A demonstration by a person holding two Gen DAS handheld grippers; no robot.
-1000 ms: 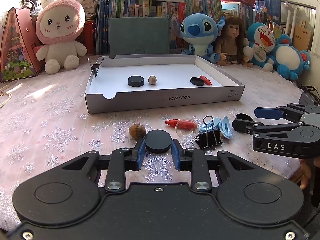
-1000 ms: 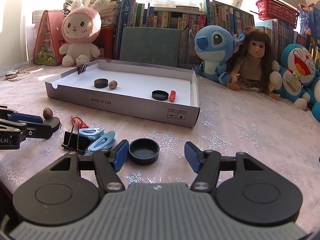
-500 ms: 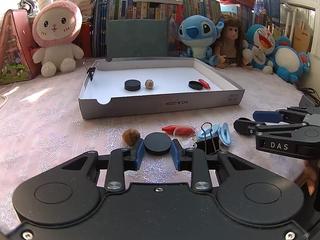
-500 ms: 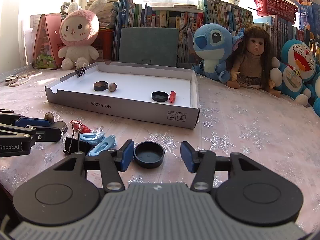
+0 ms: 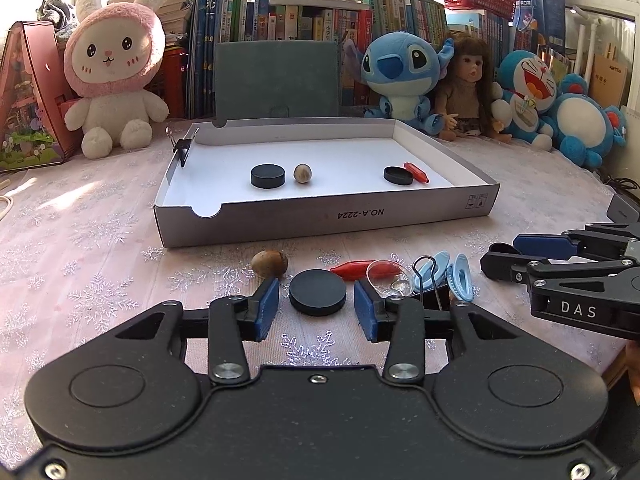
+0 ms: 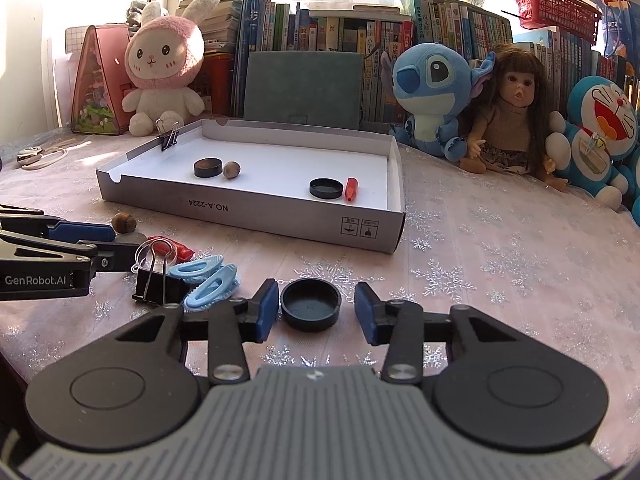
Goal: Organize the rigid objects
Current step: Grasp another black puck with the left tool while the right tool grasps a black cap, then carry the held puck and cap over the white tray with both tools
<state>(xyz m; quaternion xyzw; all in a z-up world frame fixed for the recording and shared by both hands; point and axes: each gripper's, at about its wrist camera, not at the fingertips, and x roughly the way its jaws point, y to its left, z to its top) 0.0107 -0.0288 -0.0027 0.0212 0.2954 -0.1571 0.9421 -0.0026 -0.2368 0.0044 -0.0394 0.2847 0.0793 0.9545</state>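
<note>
So the biggest thing on the tablecloth point(image 5: 80, 240) is the white cardboard tray point(image 5: 328, 220), sitting in the middle of both views with the row of books point(image 5: 280, 12) and plush toys behind it. Inside the tray, left of centre, there's a black puck point(image 5: 267, 176) with a nut point(image 5: 302, 173) just beside it, and toward the right a black cap point(image 5: 398, 175) touching a small red piece point(image 5: 416, 172). A binder clip point(image 5: 182, 148) is clamped upright on the tray's left wall.

Lower down, the left gripper point(image 5: 316, 310) fills the bottom of its own view. Its blue pads point(image 5: 266, 310) are spread apart with a flat black disc point(image 5: 317, 298) lying on the cloth between them, a small gap on each side, so it isn't holding anything. A brown nut point(image 5: 269, 263) sits just beyond the left pad.

Same story for the right gripper point(image 6: 316, 312): jaws wide, and an open-topped black lid point(image 6: 311, 309) resting between the pads, close to the left one but not pinched, as far as I can tell.

Between the two tools is a little heap: a black binder clip point(image 6: 154, 286), two light blue clips point(image 6: 212, 280) touching each other, a clear plastic ring-shaped piece point(image 6: 154, 254) and a red piece point(image 6: 176, 250) under it.
</note>
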